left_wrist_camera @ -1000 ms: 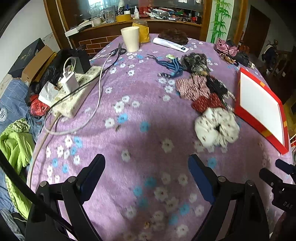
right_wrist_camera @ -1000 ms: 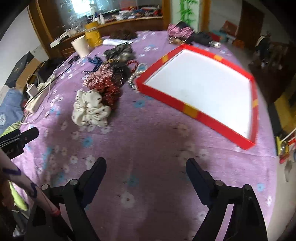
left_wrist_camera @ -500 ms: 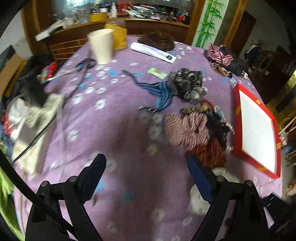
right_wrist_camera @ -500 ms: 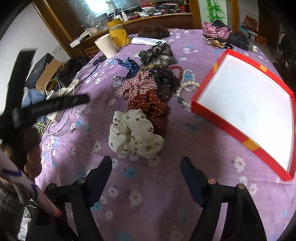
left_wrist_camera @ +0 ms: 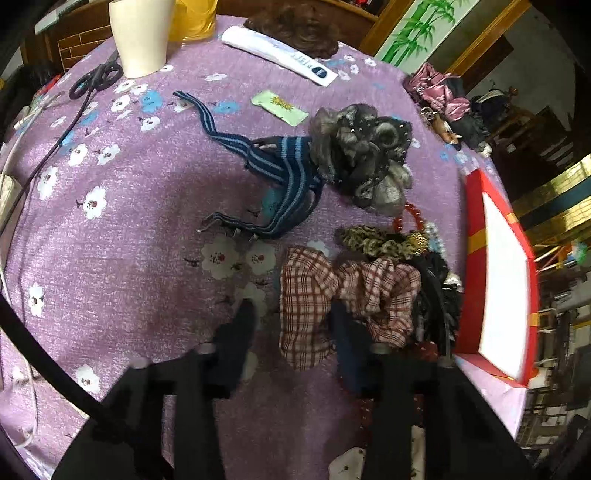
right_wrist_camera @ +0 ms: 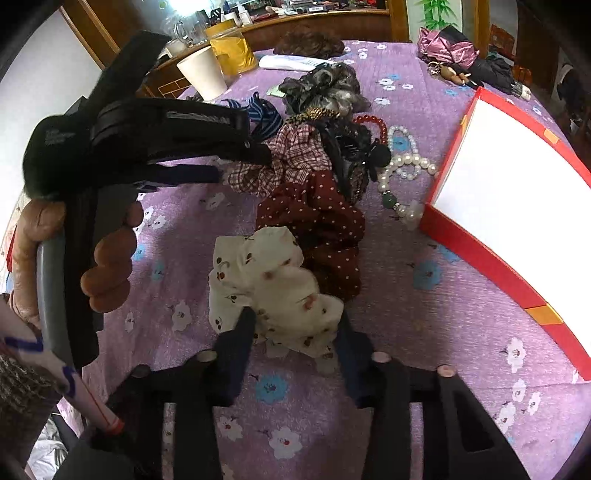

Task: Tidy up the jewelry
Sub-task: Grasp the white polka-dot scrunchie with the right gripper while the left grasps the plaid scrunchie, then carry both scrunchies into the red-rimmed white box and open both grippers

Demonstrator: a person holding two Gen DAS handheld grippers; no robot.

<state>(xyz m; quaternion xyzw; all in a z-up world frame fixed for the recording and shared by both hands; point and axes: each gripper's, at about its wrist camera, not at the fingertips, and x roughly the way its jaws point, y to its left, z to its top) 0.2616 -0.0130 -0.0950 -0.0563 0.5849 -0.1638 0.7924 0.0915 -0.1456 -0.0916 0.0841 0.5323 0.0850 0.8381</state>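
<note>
A pile of hair ties and beads lies on the purple flowered cloth. My left gripper (left_wrist_camera: 291, 325) is open, its fingers on either side of the left part of a plaid scrunchie (left_wrist_camera: 343, 295); it also shows in the right wrist view (right_wrist_camera: 243, 162). My right gripper (right_wrist_camera: 295, 332) is open, its fingers astride the near edge of a white flowered scrunchie (right_wrist_camera: 273, 284). A dark red dotted scrunchie (right_wrist_camera: 317, 225) lies just behind it. A pearl bracelet (right_wrist_camera: 402, 166) and red beads (right_wrist_camera: 373, 122) lie beside the red tray (right_wrist_camera: 480, 254), which is white inside and empty.
A grey scrunchie (left_wrist_camera: 365, 155), a blue striped band (left_wrist_camera: 280, 173) and a leopard tie (left_wrist_camera: 380, 242) lie further back. A cream cup (left_wrist_camera: 142, 33), scissors (left_wrist_camera: 96, 77) and a white remote (left_wrist_camera: 280, 55) stand at the far edge. Pink bag (right_wrist_camera: 443, 48) at back right.
Both grippers moved forward and down to the pile. The left one reached the plaid scrunchie, the right one the white scrunchie. Both jaws have narrowed.
</note>
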